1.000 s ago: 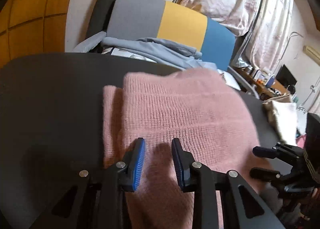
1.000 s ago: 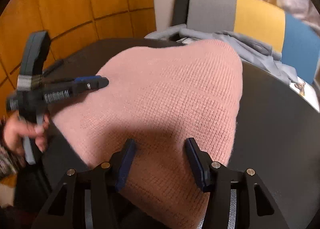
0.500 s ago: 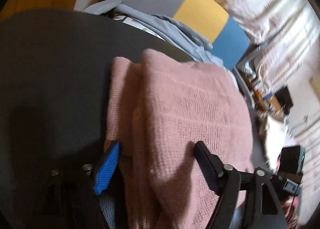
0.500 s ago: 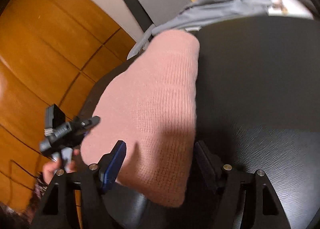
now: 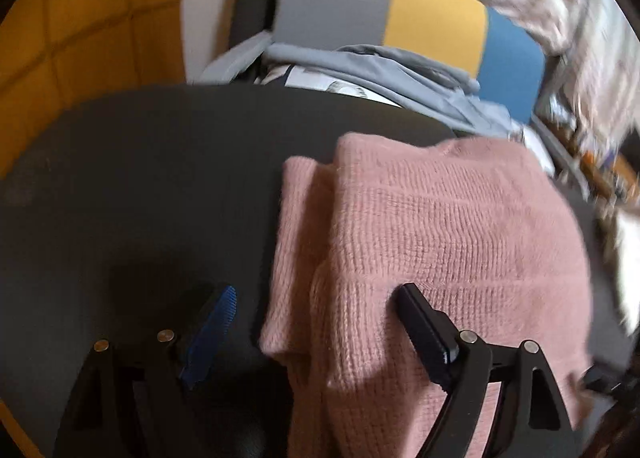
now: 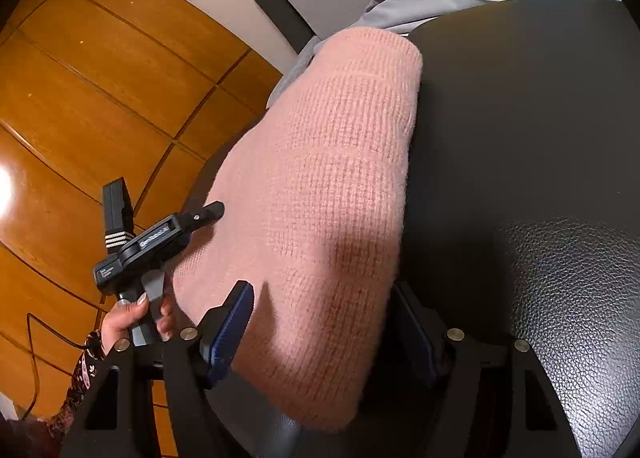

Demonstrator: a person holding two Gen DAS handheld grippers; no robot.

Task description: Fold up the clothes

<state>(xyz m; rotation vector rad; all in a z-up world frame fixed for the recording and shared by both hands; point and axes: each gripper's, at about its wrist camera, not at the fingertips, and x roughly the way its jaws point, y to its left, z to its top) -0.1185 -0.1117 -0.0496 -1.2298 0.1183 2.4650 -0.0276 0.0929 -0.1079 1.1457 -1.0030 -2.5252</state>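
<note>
Only one thing has words on it — the left claw (image 6: 208, 213), seen from the right claw's camera. There is small pale print on its black body, but it is too blurry to read.

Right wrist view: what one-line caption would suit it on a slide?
Folded pink sweater on a black table, between the open right gripper's fingers.
</note>
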